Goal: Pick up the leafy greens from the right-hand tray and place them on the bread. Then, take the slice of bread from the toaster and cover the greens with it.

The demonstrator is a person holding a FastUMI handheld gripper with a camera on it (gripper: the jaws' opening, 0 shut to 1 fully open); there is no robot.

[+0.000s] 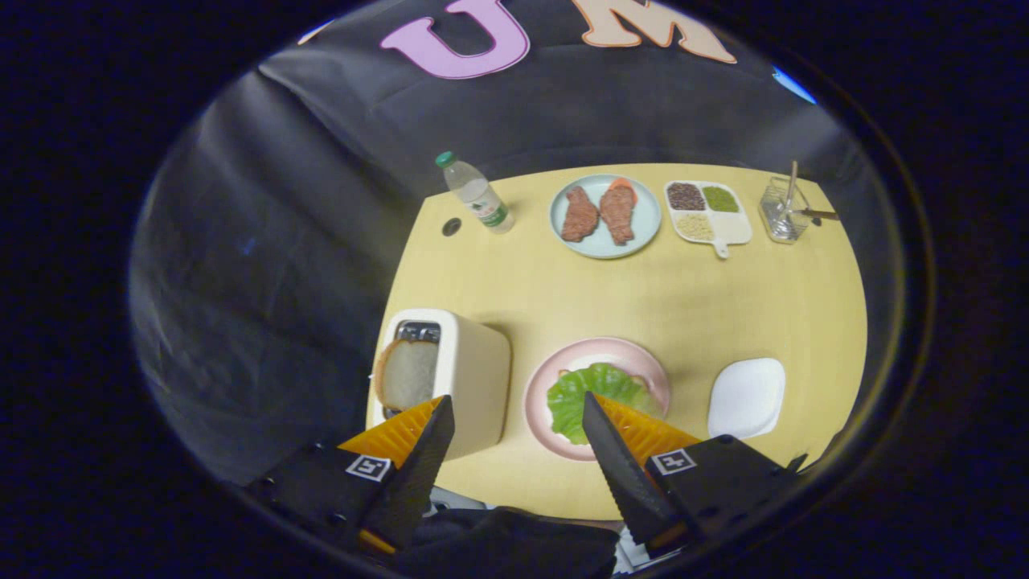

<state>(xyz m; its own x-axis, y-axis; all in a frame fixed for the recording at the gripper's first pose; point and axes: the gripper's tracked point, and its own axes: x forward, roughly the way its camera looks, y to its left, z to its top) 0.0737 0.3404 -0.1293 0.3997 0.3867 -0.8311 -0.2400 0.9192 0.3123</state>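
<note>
Presently, gripper view: tongs [514, 410] spread wide, holding nothing, high above the table [691, 305]. Leafy greens [591, 394] already lie on the pink plate [563, 366], hiding most of the bread beneath. Bread slice [406, 374] stands upright in the toaster [474, 362], just beyond the left finger [418, 450]; judged next target, lying left of centre.

No wording can be read — the water bottle [476, 193] wears a green-and-white label too small to make out, and each half of the gripper [514, 410], fingers spread apart, carries a square coded marker — no letters.
</note>
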